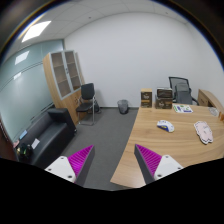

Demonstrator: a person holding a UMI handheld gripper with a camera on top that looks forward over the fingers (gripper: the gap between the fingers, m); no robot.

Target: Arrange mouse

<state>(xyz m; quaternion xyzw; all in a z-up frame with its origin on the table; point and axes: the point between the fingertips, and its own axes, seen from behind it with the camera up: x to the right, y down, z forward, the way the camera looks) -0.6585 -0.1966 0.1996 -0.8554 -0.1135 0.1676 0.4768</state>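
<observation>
A small white mouse (165,126) lies on the wooden table (148,138), well beyond my right finger. A larger white object (204,131) with dark markings lies further right on the same table; I cannot tell what it is. My gripper (114,152) is open and empty, held high above the floor at the table's near left corner. The left magenta pad (80,159) hangs over the grey floor. The right pad (150,157) is over the table's edge. Nothing is between the fingers.
A stack of papers or books (183,108) sits at the table's far end, with a black office chair (181,90) behind it. A black sofa (45,135), a wooden cabinet (64,82), a black chair (88,101) and a bin (123,105) stand to the left.
</observation>
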